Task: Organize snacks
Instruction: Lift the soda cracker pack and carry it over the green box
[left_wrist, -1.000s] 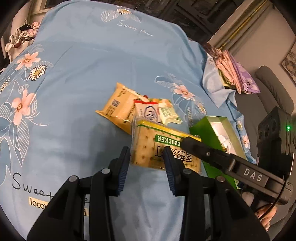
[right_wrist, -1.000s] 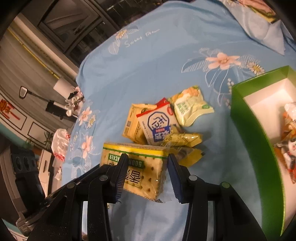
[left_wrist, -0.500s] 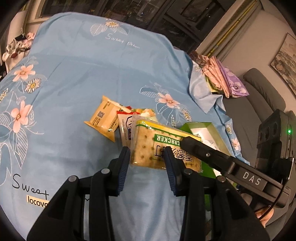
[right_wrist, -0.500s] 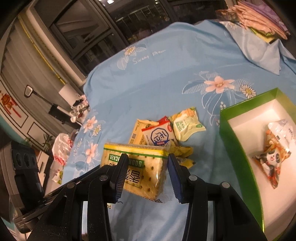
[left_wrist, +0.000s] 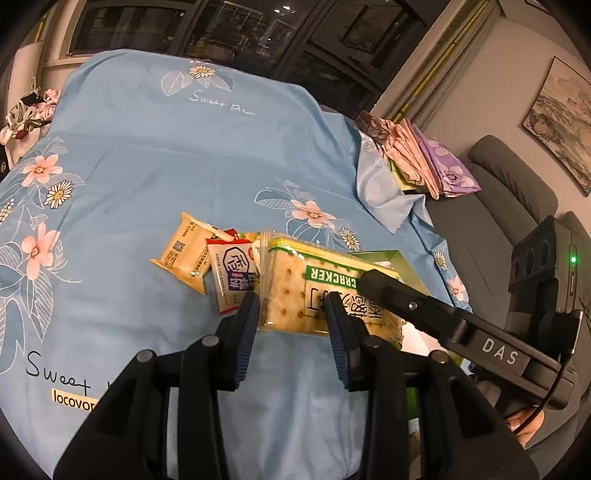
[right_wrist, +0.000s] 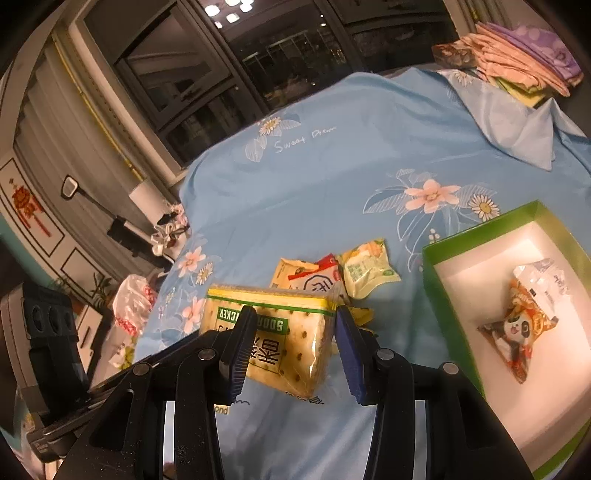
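Clear-film cracker pack (left_wrist: 317, 295), rectangular, pinched by both left tongs (left_wrist: 291, 314) and right tongs (right_wrist: 295, 332); left closing. Higher off the bed sheet (left_wrist: 147, 166) than before.

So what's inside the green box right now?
In the green box, one panda-print snack packet lies on the white floor, a clear wrapper behind it. The box's near corner runs out of frame, so it can't be checked.

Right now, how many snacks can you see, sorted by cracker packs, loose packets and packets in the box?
Cracker pack: 1
Loose packets on the bed: 4 showing
Packets in the green box: 2
Total: 7
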